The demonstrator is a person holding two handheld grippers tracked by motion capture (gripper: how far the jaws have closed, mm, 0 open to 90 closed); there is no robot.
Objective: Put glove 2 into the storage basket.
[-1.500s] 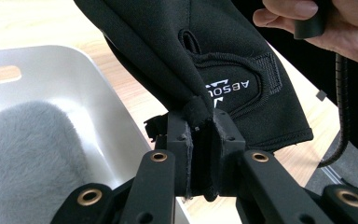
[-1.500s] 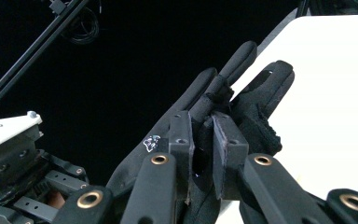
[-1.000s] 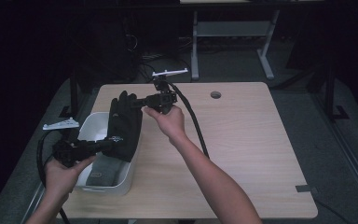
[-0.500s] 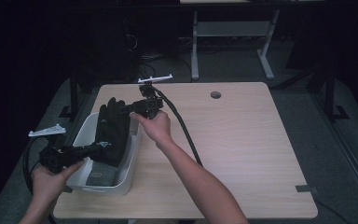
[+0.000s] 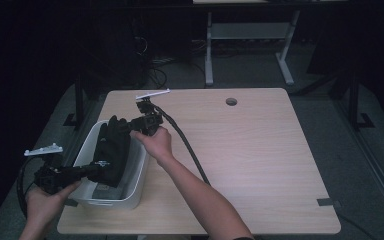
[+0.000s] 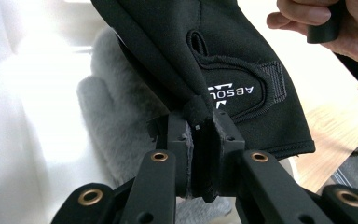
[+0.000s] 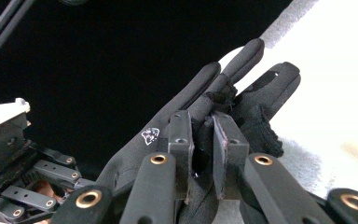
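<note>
Black glove (image 6: 242, 60): matt, smooth neoprene-like cloth, stitched strap, white printed lettering; grey glove (image 6: 116, 116) beneath, at centre left of the left gripper view, is fuzzy fleece. White bin (image 5: 87, 150): smooth, slightly glossy plastic. Table (image 5: 260, 150): light wood-grain, matt top.

Light wooden table (image 5: 260, 165), white bin (image 5: 135, 192) at its left edge

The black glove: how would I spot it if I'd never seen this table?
Start at the wooden table and go to the white plastic bin at its left edge. Stretched over that bin, pinched at each end by a hand-held gripper, is the black glove. Unlike the fluffy grey glove lying under it in the bin, it is smooth and dark, with white lettering on its wrist strap.
</note>
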